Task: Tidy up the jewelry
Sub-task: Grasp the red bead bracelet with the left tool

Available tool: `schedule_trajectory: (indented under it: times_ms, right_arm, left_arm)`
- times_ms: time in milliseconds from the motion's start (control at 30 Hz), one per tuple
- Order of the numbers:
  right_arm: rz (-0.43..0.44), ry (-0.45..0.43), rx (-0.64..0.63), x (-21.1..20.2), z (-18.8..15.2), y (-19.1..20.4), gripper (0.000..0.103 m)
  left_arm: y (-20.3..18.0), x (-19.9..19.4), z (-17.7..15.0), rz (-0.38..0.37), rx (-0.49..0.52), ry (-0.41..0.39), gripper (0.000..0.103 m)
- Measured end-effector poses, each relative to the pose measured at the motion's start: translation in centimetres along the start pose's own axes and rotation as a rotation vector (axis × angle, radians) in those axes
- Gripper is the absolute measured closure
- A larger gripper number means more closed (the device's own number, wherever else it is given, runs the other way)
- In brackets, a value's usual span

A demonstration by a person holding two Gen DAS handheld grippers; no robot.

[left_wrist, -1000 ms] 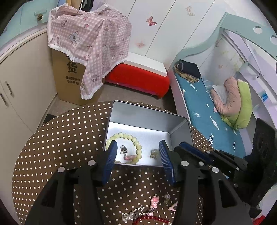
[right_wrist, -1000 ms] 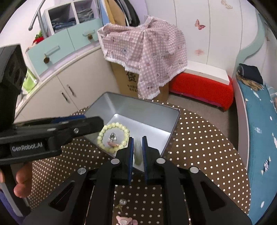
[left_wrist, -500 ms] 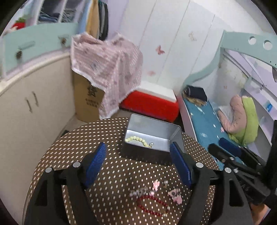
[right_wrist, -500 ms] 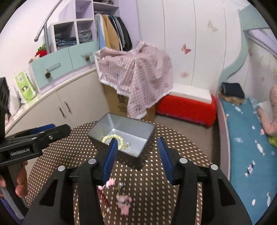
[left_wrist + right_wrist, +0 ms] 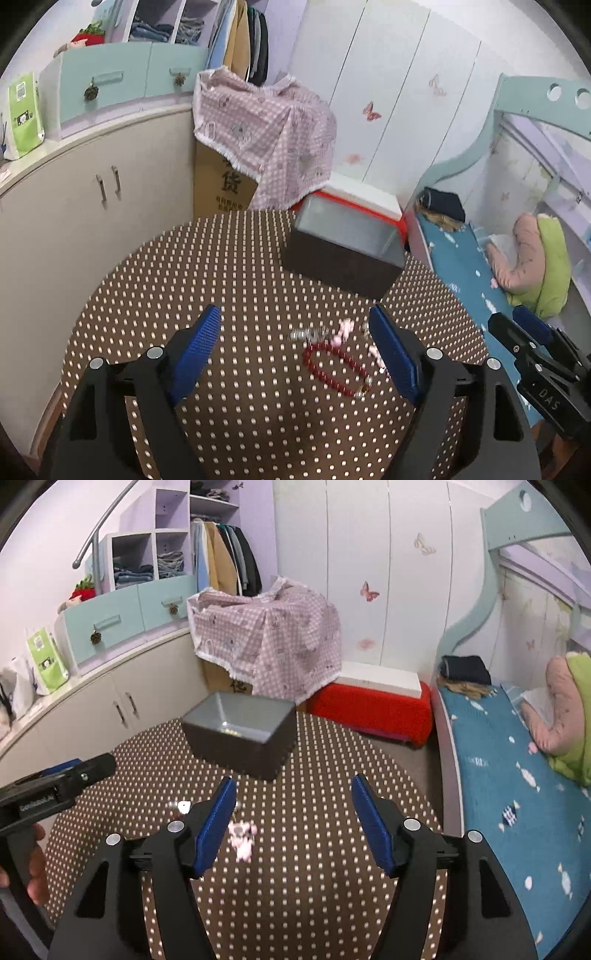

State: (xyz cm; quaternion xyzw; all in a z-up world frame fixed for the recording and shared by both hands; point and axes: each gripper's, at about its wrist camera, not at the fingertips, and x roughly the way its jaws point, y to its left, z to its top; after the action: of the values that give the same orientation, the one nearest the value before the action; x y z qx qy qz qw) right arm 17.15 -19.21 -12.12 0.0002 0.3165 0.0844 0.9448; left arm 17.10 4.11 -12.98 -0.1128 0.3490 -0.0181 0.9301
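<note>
A grey metal box (image 5: 345,242) (image 5: 242,727) stands at the far side of the round polka-dot table (image 5: 240,280) (image 5: 325,886). A red bead bracelet (image 5: 334,367), a silver piece (image 5: 304,334) and pink charms (image 5: 343,330) lie on the cloth in front of it. My left gripper (image 5: 295,350) is open and empty, low over the table, with the bracelet between its fingers. My right gripper (image 5: 293,821) is open and empty; a pink charm (image 5: 242,840) lies beside its left finger. The box's contents are mostly hidden.
A cardboard box under a pink checked cloth (image 5: 266,136), a red bench (image 5: 373,709) and a bed (image 5: 509,794) stand beyond the table. Cream cabinets (image 5: 92,206) curve along the left. The right gripper shows in the left wrist view (image 5: 535,358).
Both grippers pulled back and down from over the box toward the near side of the table. The right gripper went from shut to wide open. The box now appears farther away.
</note>
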Motion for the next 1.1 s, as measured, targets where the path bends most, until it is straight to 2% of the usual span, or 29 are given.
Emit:
schedule_trajectory:
  times_ms: [133, 567, 700, 767, 800, 867, 1033, 1100]
  right_arm:
    - [0.037, 0.038, 0.028, 0.9, -1.3, -0.6, 0.040]
    - [0.053, 0.123, 0.047, 4.6, -3.8, -1.6, 0.040]
    - [0.061, 0.141, 0.046, 5.7, -4.1, -1.5, 0.040]
    - [0.066, 0.148, 0.045, 6.1, -4.3, -1.3, 0.040]
    - [0.069, 0.153, 0.042, 6.3, -4.3, -1.1, 0.040]
    - [0.076, 0.161, 0.036, 6.7, -4.4, -0.6, 0.040]
    - [0.089, 0.183, 0.020, 7.5, -4.7, 0.4, 0.040]
    - [0.091, 0.196, 0.009, 7.9, -4.8, 1.0, 0.040]
  left_arm:
    - [-0.9, 1.2, -1.1, 0.037, 0.027, 0.031, 0.023]
    - [-2.8, 7.8, -5.0, 0.125, 0.092, 0.215, 0.024]
    - [-3.3, 8.5, -5.2, 0.154, 0.126, 0.223, 0.026]
    - [-3.7, 8.7, -5.2, 0.169, 0.157, 0.216, 0.037]
    - [-3.8, 8.6, -5.2, 0.161, 0.181, 0.206, 0.047]
    - [-4.1, 8.7, -5.0, 0.142, 0.205, 0.207, 0.056]
    - [-4.0, 8.6, -4.9, 0.118, 0.247, 0.194, 0.091]
    - [-3.4, 8.5, -4.7, 0.112, 0.243, 0.194, 0.097]
